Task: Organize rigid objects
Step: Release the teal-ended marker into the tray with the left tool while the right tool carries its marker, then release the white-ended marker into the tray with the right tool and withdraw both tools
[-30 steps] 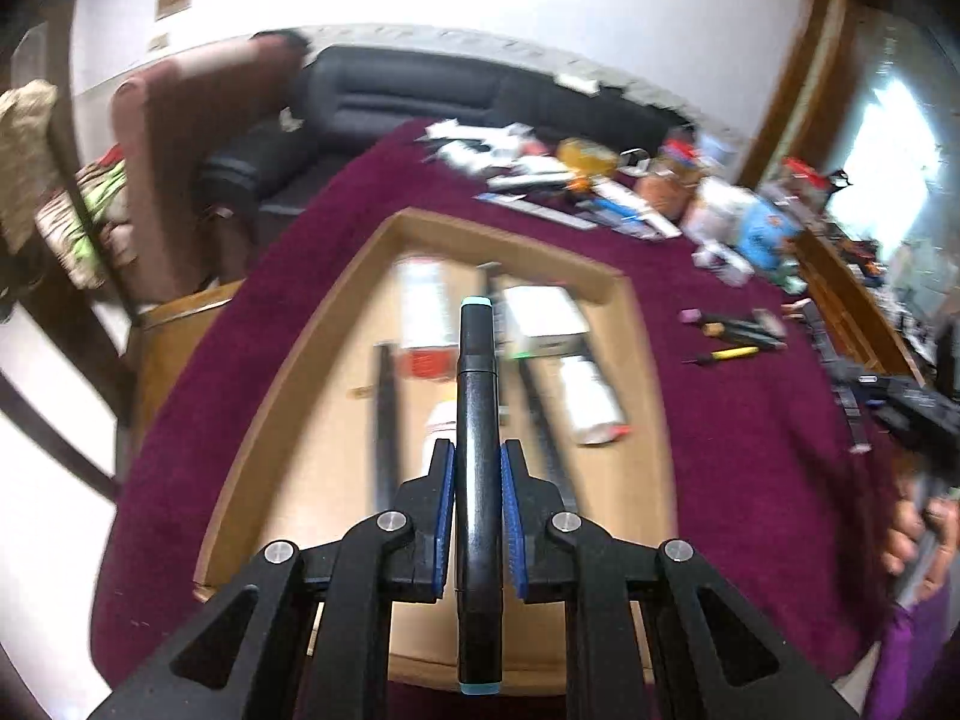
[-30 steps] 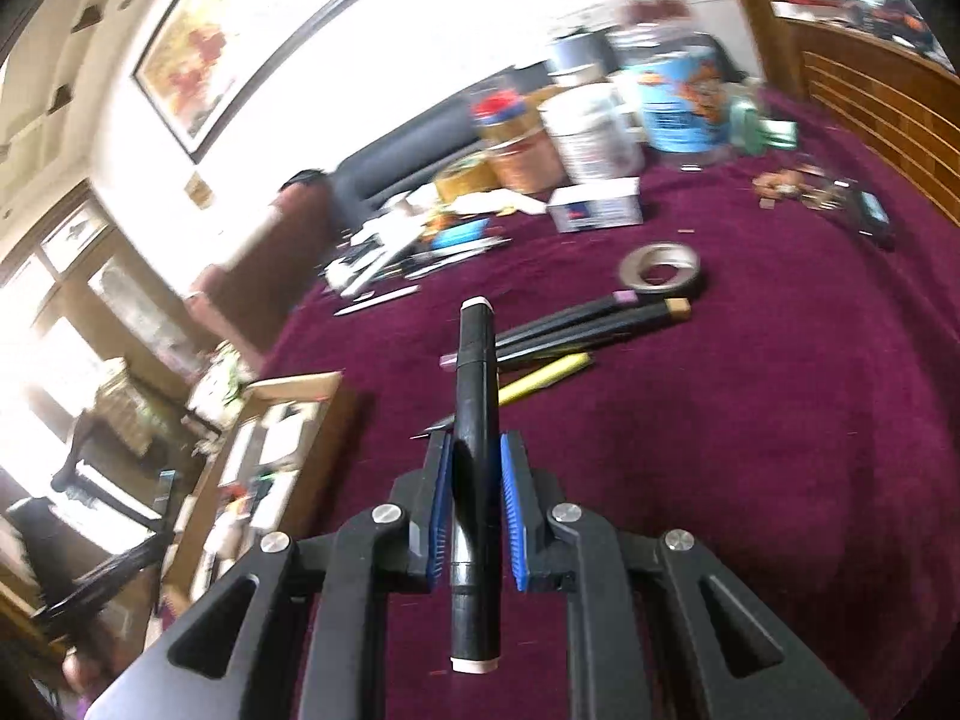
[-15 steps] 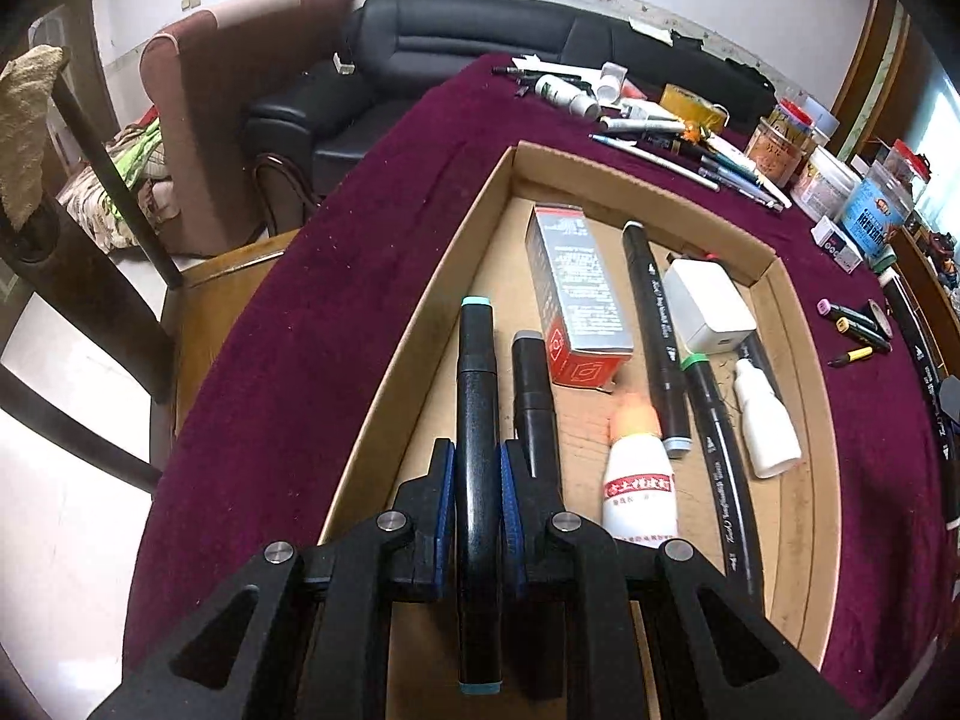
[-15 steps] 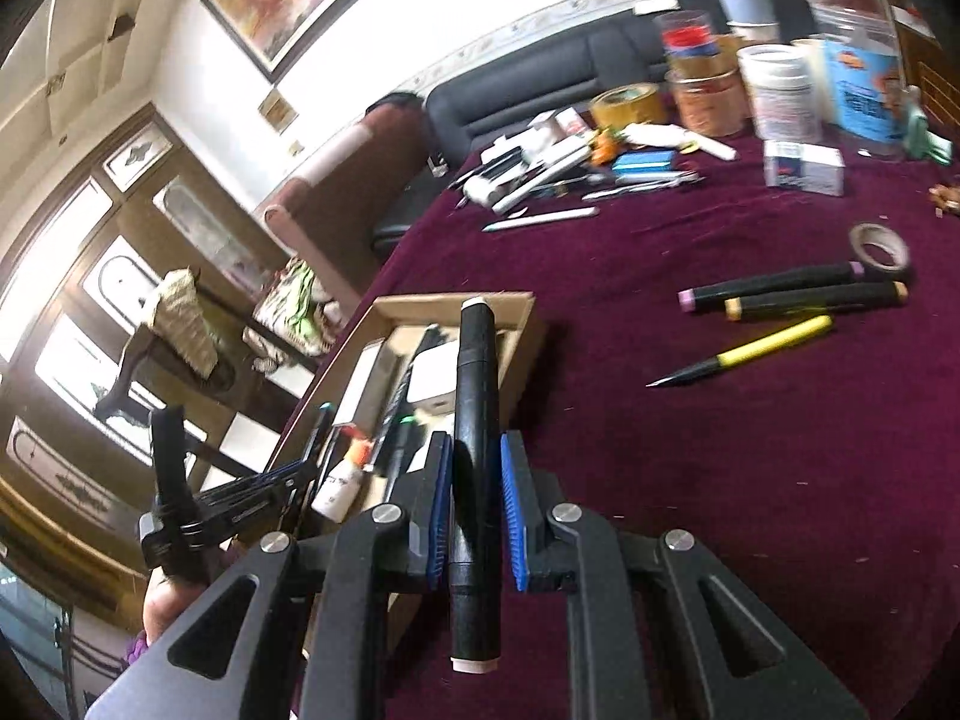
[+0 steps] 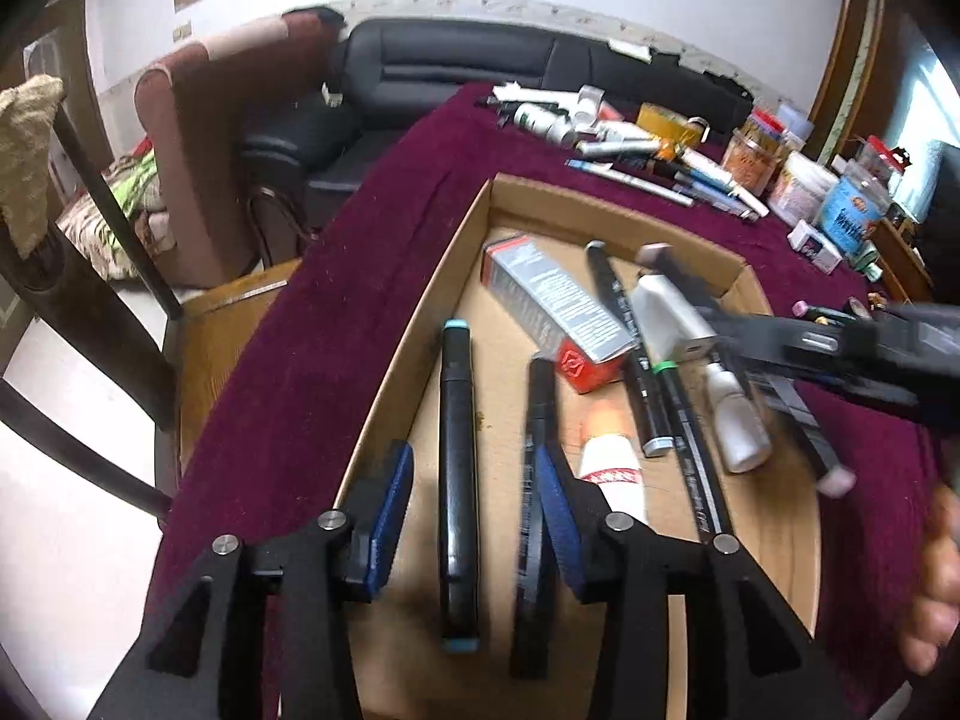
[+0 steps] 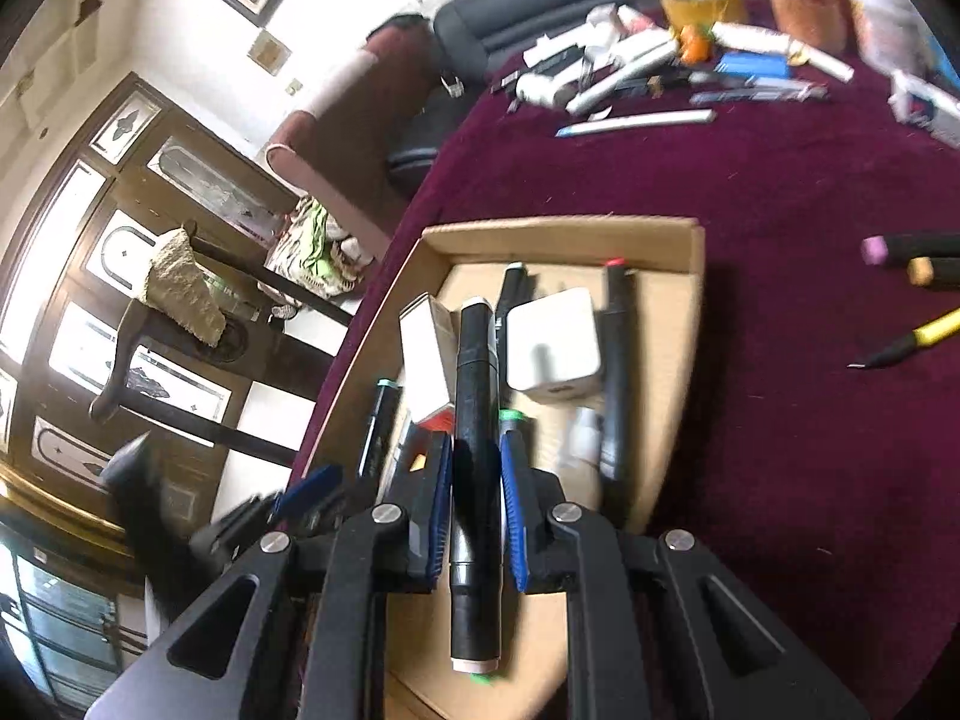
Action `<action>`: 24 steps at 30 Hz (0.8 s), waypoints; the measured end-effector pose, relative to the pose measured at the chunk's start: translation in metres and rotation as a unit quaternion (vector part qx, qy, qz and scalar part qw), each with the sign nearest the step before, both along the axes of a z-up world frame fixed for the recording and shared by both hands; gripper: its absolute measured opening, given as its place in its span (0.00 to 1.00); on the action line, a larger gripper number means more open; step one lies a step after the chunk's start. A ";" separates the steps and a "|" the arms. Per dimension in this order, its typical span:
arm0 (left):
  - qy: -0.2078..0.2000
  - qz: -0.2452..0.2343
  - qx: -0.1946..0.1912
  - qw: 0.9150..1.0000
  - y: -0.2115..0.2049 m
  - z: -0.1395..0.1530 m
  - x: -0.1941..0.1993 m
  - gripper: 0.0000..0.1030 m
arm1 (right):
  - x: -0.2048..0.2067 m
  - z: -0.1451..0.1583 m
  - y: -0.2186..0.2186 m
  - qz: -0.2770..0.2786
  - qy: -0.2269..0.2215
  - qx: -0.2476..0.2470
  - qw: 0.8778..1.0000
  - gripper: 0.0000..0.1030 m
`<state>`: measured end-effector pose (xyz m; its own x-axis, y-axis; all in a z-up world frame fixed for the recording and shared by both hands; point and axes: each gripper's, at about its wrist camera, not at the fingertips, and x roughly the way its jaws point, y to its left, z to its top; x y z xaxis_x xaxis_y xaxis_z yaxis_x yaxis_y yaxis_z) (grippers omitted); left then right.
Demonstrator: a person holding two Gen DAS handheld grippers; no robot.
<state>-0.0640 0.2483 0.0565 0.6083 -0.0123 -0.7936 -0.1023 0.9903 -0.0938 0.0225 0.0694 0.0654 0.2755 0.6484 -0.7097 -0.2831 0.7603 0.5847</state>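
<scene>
A shallow cardboard tray (image 5: 420, 324) lies on the maroon tablecloth (image 5: 336, 312). My left gripper (image 5: 474, 480) is open over its near left part. A black marker with teal caps (image 5: 457, 480) lies loose in the tray between the pads. My right gripper (image 6: 474, 474) is shut on a black marker with white caps (image 6: 475, 456) and holds it over the tray (image 6: 684, 300). It also shows in the left wrist view (image 5: 840, 354), coming in from the right. The tray holds several markers, a grey and red box (image 5: 558, 312), a white charger (image 6: 552, 339) and a glue bottle (image 5: 612, 474).
More markers (image 6: 912, 258) and a yellow pen (image 6: 912, 339) lie on the cloth right of the tray. Tubes, pens, tape and jars (image 5: 660, 150) crowd the table's far end. A wooden chair (image 5: 72, 276) and sofa (image 5: 456, 72) stand beyond the table's left edge.
My left gripper has opened and let go of the teal-capped marker, which now lies in the tray. My right gripper has moved left with its marker, over the tray.
</scene>
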 end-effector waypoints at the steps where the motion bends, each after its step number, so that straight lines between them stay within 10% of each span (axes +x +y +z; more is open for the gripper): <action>1: -0.007 -0.001 -0.004 1.000 0.001 0.003 -0.004 0.49 | 0.005 -0.003 0.006 -0.001 0.005 -0.002 1.000 0.15; 20: -0.040 -0.005 -0.051 0.998 0.013 0.008 -0.031 0.60 | 0.044 -0.014 0.087 0.022 -0.039 -0.109 0.993 0.16; 24: -0.041 -0.009 -0.064 0.997 0.012 0.008 -0.033 0.63 | 0.044 -0.012 0.083 0.017 -0.038 -0.102 0.994 0.28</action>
<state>-0.0972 0.2601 0.0642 0.6702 -0.1211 -0.7322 -0.0718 0.9714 -0.2264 0.0668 0.1521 0.0533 0.3132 0.5034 -0.8053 -0.3487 0.8497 0.3956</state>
